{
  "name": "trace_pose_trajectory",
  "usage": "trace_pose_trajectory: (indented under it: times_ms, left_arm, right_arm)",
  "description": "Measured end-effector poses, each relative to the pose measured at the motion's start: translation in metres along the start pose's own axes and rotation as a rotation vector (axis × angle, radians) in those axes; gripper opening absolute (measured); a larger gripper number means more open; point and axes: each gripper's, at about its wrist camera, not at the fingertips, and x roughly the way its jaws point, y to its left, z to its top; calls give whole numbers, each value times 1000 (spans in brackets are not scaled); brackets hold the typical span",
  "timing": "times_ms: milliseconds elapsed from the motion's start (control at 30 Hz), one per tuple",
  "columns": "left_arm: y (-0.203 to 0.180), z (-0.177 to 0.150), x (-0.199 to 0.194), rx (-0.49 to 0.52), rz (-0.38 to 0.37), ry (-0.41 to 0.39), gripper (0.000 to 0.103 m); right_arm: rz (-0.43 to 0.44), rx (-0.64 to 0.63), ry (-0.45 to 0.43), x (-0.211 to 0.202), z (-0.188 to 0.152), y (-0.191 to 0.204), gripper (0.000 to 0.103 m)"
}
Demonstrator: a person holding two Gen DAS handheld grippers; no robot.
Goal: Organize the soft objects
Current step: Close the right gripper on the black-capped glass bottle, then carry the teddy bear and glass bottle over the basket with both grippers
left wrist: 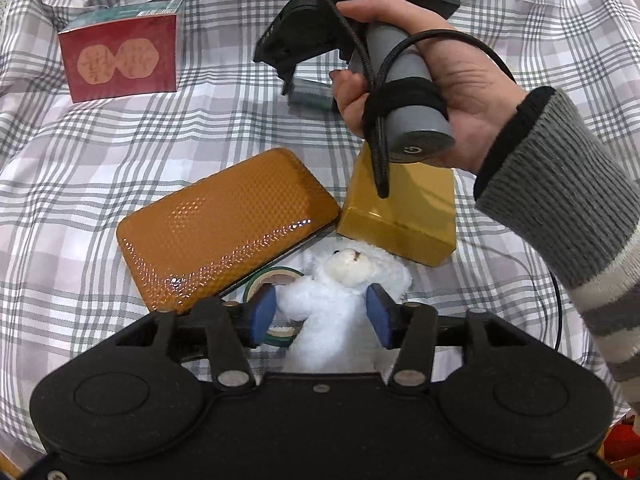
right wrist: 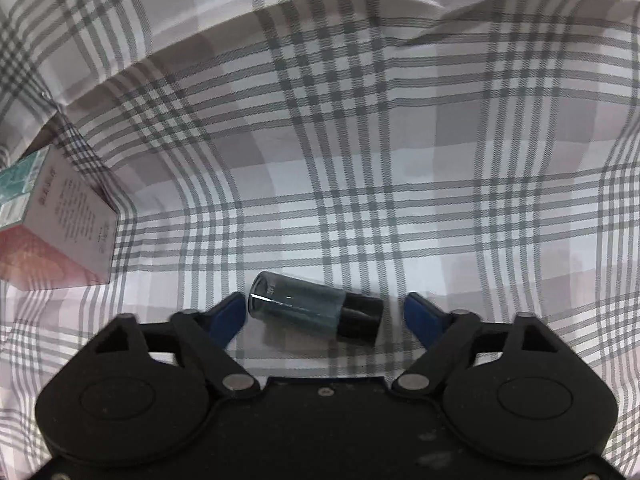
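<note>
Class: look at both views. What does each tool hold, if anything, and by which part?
Left tool grips the white plush toy across its body. Right tool holds nothing: its pads flank the bottle without pressing it.

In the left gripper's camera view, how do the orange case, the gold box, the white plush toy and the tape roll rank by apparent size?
1. orange case
2. gold box and white plush toy: look alike; the toy is nearer and partly hidden, so unranked
3. tape roll, mostly hidden
</note>
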Motion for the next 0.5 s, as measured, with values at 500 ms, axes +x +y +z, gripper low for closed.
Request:
trace_pose_trajectory:
  times_ms: [500]
  left_arm:
    - [-6,0,-10,31,29,-34,65]
  right_arm:
    - [-92,-72,-177,-56,-25,-47,72]
